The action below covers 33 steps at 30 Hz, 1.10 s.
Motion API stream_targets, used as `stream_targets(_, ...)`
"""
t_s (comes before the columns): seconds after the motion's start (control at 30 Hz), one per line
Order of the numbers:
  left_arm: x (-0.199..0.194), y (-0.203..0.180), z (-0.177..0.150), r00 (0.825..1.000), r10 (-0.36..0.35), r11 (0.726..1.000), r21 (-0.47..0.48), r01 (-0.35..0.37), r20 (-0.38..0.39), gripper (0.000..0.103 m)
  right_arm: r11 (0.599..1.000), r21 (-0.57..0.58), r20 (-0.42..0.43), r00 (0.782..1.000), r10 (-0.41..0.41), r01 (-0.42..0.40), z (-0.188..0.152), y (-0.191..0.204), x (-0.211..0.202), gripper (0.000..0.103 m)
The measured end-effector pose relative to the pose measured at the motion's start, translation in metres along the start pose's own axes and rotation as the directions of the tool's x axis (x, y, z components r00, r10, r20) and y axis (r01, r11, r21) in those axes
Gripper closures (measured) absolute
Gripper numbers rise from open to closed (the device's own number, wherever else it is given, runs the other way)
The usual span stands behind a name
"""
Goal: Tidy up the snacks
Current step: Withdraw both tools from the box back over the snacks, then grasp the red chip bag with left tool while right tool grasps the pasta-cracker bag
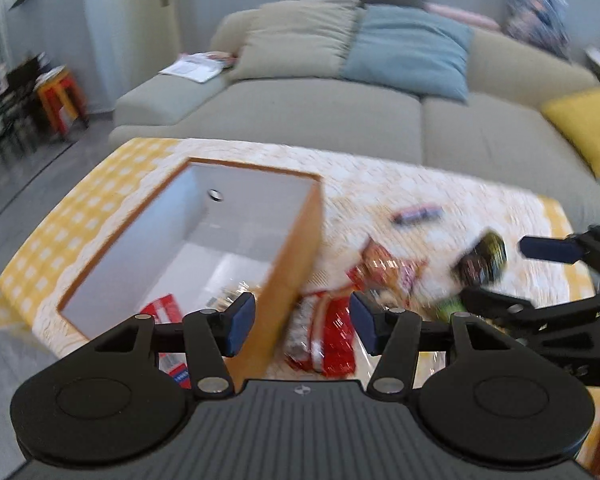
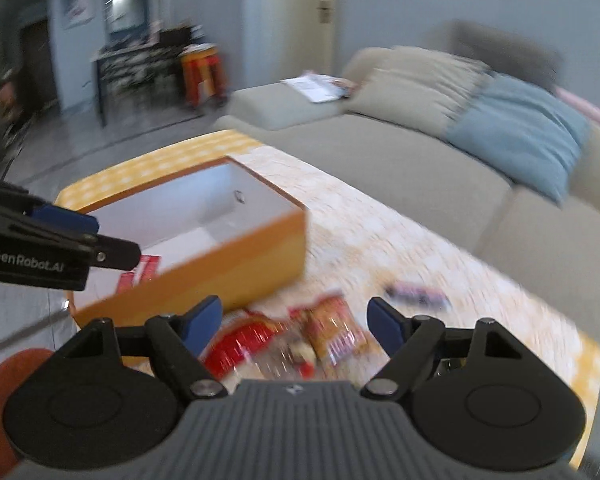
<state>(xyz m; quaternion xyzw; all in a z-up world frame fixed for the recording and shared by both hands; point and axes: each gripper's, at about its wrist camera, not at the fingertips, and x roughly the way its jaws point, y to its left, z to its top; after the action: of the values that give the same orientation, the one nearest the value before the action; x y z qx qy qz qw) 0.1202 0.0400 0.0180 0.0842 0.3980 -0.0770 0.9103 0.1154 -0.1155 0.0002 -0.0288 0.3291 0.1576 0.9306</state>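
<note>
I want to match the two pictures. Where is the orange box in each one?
Left wrist view: the orange box sits left of centre, open, just past the left gripper.
Right wrist view: the orange box sits left of centre, beyond the right gripper.
Shared landmark: the blue cushion on the sofa.

The left gripper is held level with its jaws spread wide and nothing between its blue pads. The right gripper is likewise wide open and empty, its blue pads well apart. In the left wrist view the right gripper enters from the right edge, pointing left, just beside the left one and a little farther out; in the right wrist view the left gripper juts in from the left edge, pointing right, at mid height.
</note>
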Motion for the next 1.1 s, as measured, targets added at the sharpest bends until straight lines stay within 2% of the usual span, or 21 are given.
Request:
stream_targets(0.1,0.015,-0.018,-0.011,1.000,0.012,0.998,0.061,-0.011,-0.016,0.039,0.997,0.042,0.014,0.998,-0.060,0.059,-0.034,-0.014,-0.012,0.025)
stream_targets(0.27,0.037,-0.037,-0.031,0.998,0.021,0.997,0.081,-0.017,-0.059,0.039,0.981,0.084,-0.022,0.984,-0.176,0.177,-0.079,-0.033,-0.015,0.025)
stream_targets(0.4,0.054,-0.048,-0.041,0.996,0.035,0.993,0.111,-0.025,-0.087,0.039,0.972,0.161,-0.068,0.984,-0.162,0.171,-0.104,-0.056,-0.013,0.018)
stream_targets(0.47,0.059,-0.052,-0.044,0.994,0.053,0.990,0.135,-0.040,-0.092,0.039,0.968,0.182,-0.092,0.983,-0.158,0.173,-0.109,-0.065,-0.005,0.018)
stream_targets(0.7,0.086,-0.053,-0.044,0.991,0.093,0.984,0.159,-0.077,-0.097,0.039,0.940,0.233,-0.139,0.965,-0.223,0.250,-0.116,-0.083,0.028,0.012)
stream_targets(0.9,0.106,-0.051,-0.039,0.988,0.103,0.983,0.161,-0.084,-0.111,0.039,0.929,0.269,-0.175,0.961,-0.212,0.254,-0.120,-0.089,0.051,0.011)
stream_targets(1.1,0.126,-0.054,-0.039,0.985,0.107,0.982,0.168,-0.084,-0.138,0.039,0.917,0.272,-0.197,0.950,-0.242,0.290,-0.124,-0.094,0.066,0.011)
